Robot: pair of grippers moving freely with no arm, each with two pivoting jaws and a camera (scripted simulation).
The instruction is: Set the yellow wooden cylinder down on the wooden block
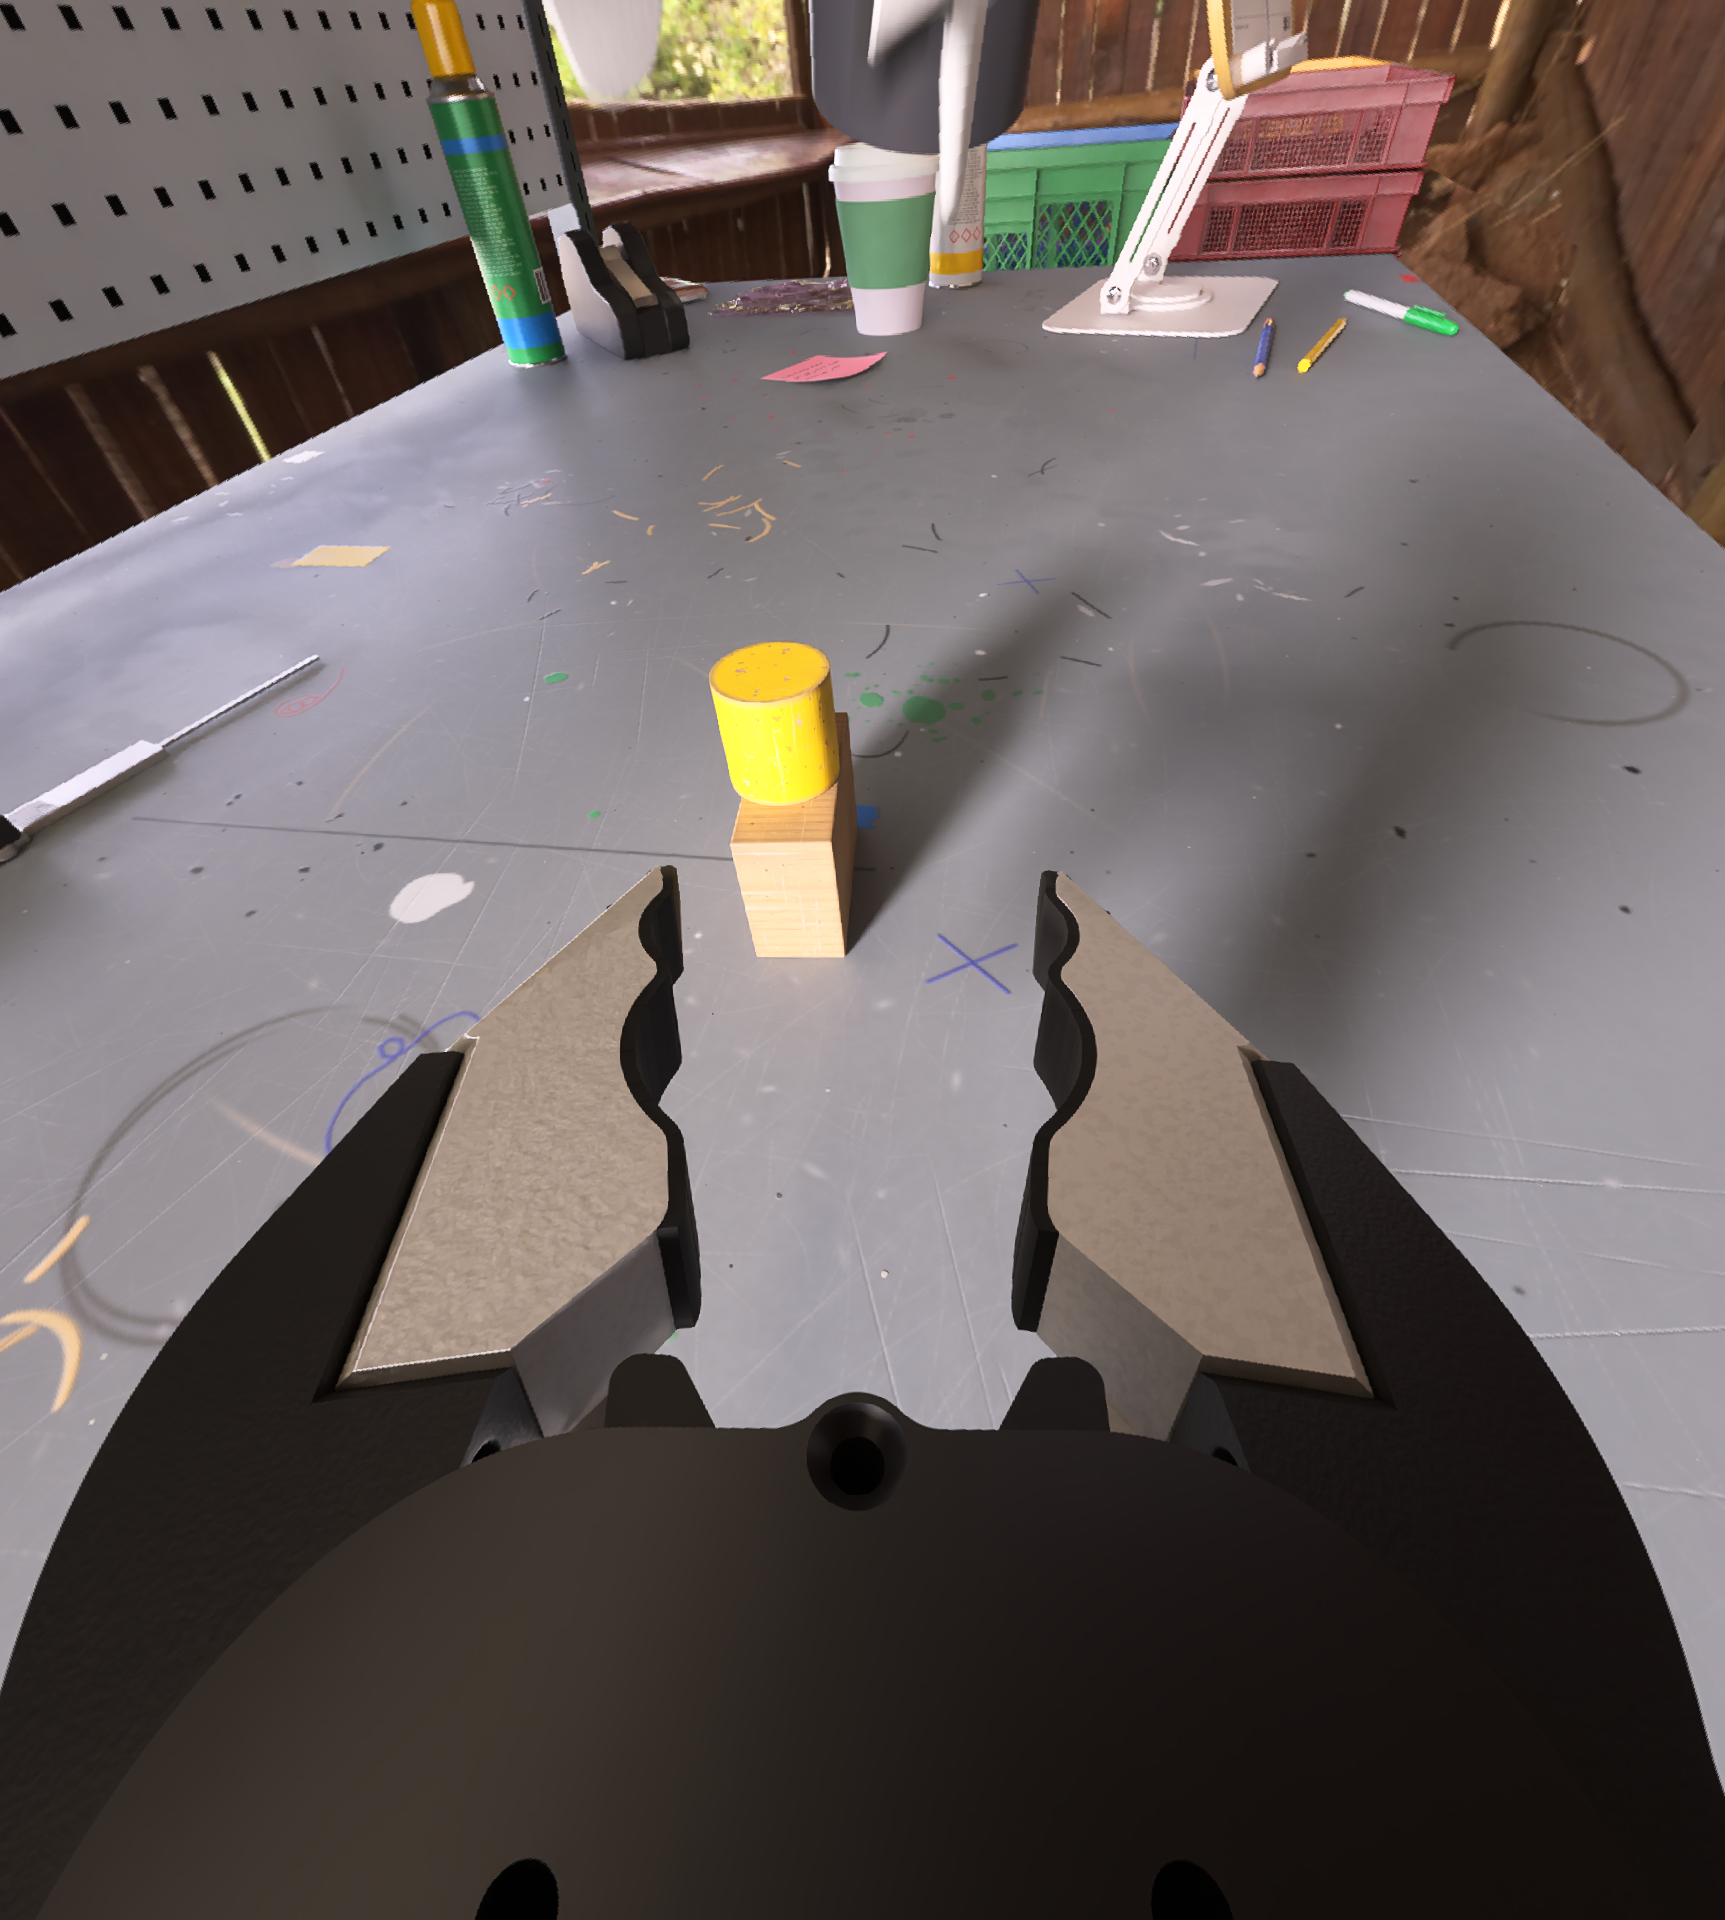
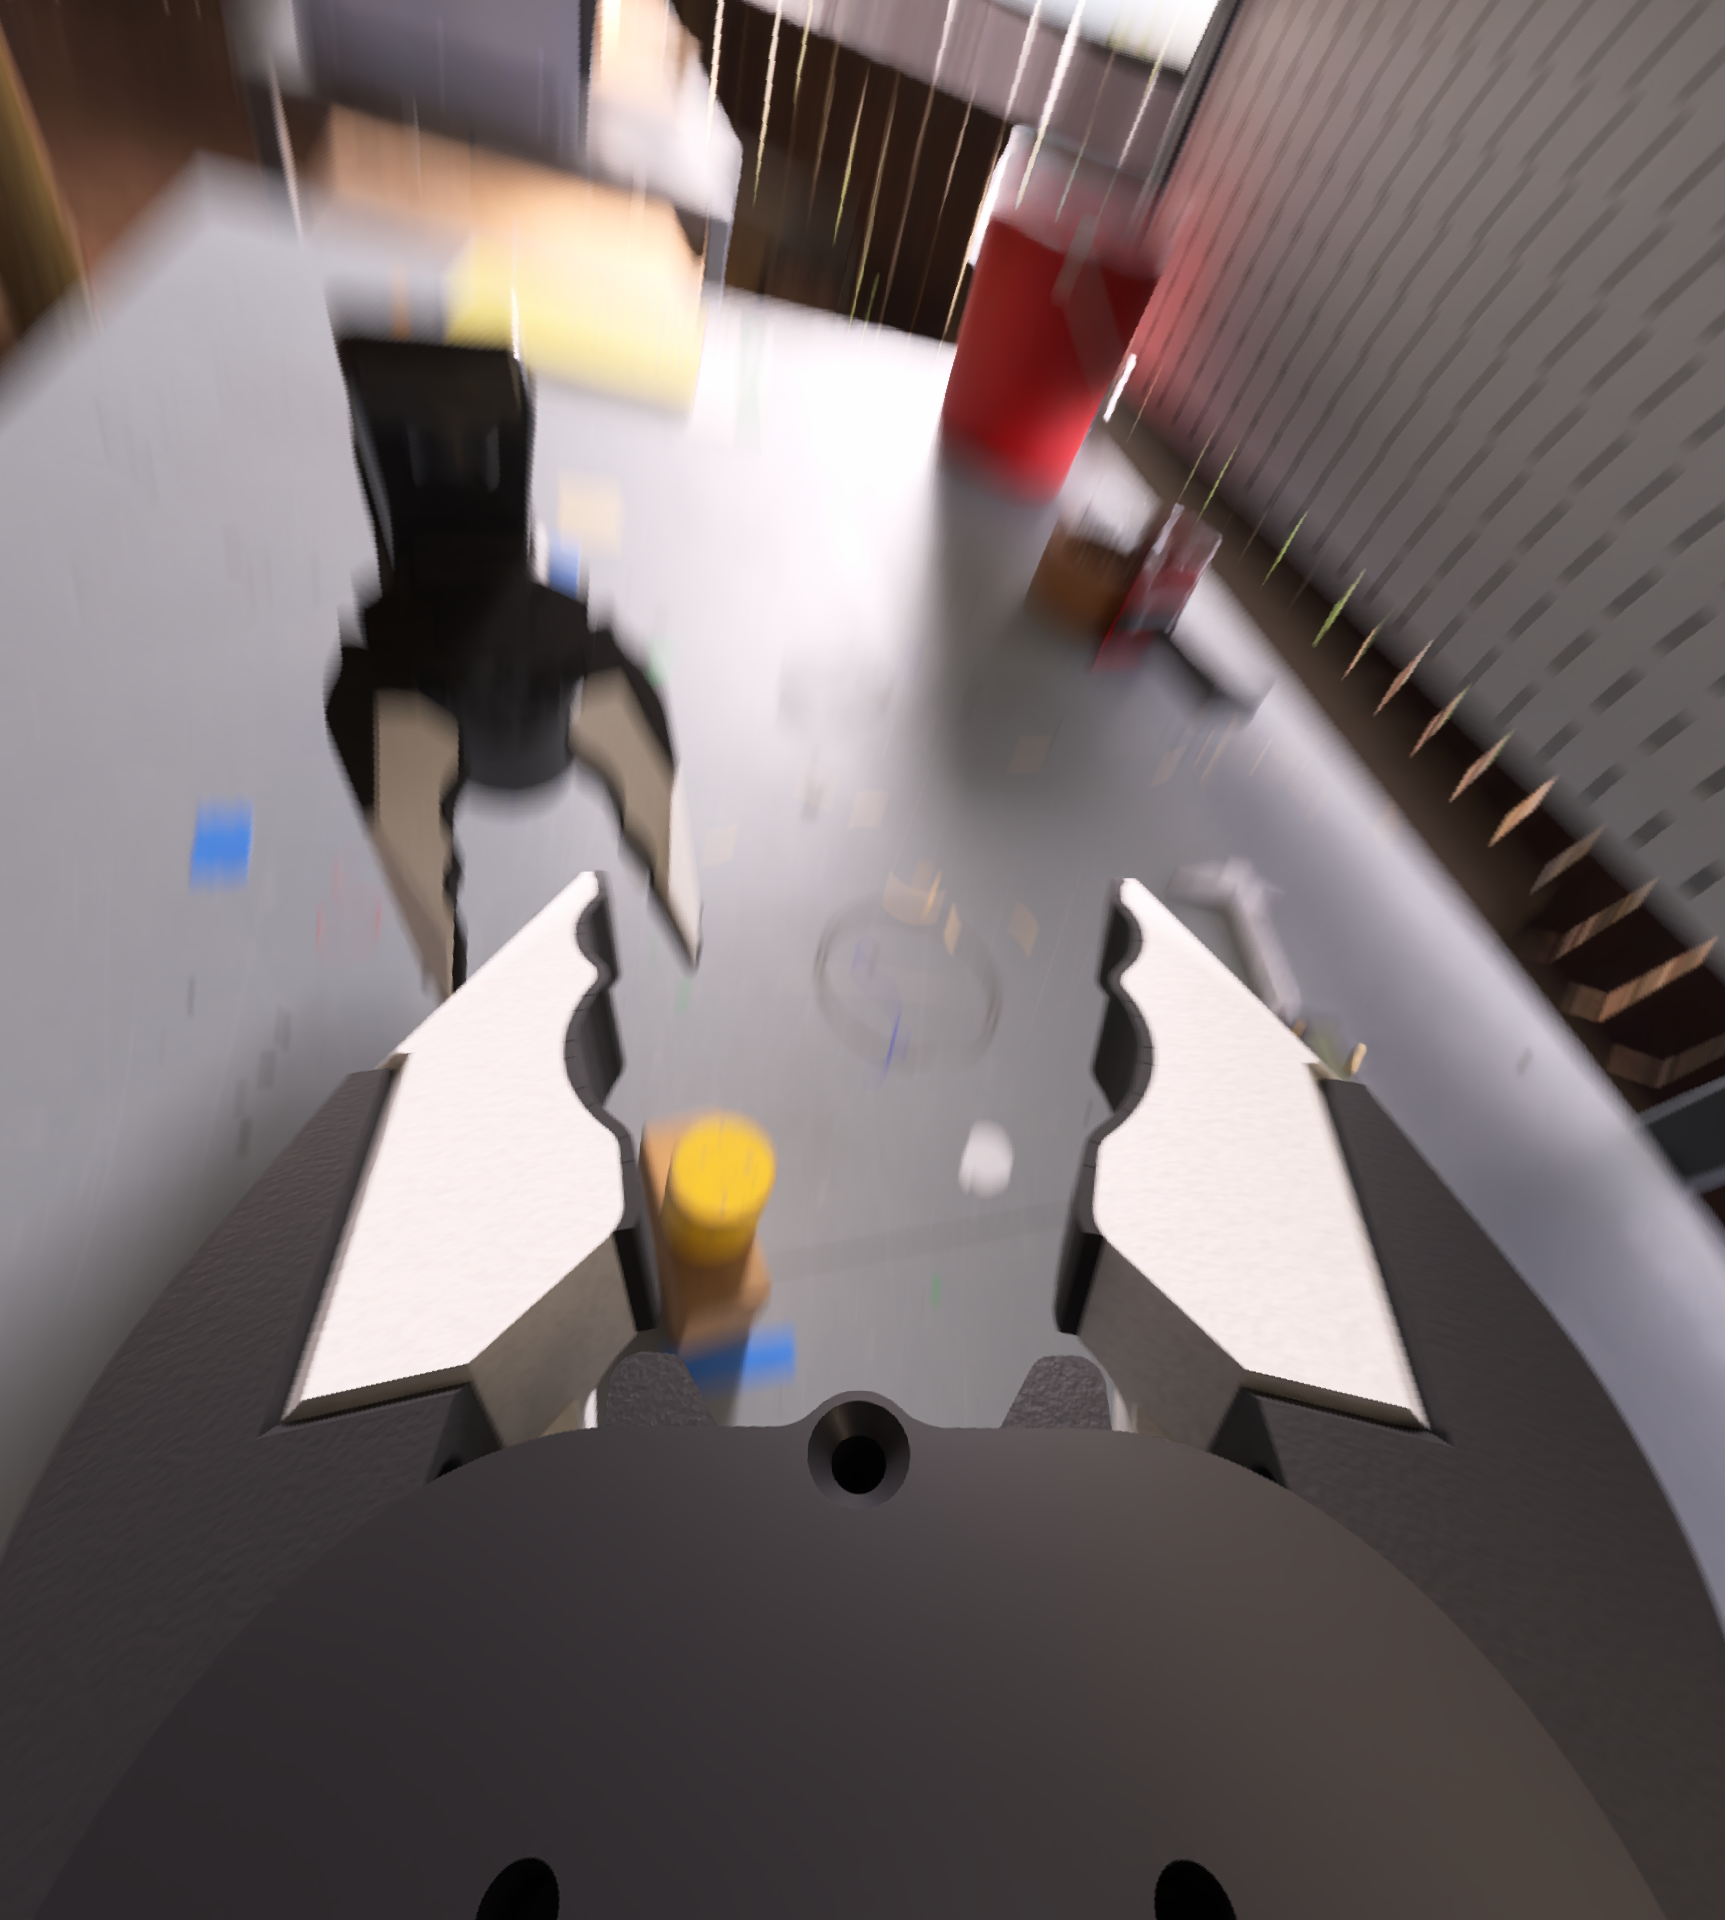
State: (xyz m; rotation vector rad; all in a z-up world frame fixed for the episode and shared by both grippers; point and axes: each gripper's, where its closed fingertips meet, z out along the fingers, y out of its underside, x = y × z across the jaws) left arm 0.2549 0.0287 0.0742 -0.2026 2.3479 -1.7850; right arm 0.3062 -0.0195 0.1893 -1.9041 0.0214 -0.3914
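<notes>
The yellow wooden cylinder (image 1: 775, 722) stands upright on top of the pale wooden block (image 1: 798, 873), which rests on the grey table (image 1: 1253, 935). My left gripper (image 1: 858, 883) is open and empty, just short of the block. In the blurred right wrist view my right gripper (image 2: 858, 894) is open and empty, high above the cylinder (image 2: 718, 1184) and the block (image 2: 723, 1288). The left gripper (image 2: 567, 935) shows there farther off, also open. Part of the right gripper's dark body (image 1: 915, 73) shows at the top of the left wrist view.
At the table's far end stand a green spray can (image 1: 494, 208), a paper cup (image 1: 884, 239), a tape dispenser (image 1: 629, 291), a white lamp base (image 1: 1159, 307), pencils (image 1: 1294, 348), a marker (image 1: 1403, 312) and crates (image 1: 1305, 156). A tool (image 1: 58, 795) lies left. A red container (image 2: 1045, 343) stands by the pegboard.
</notes>
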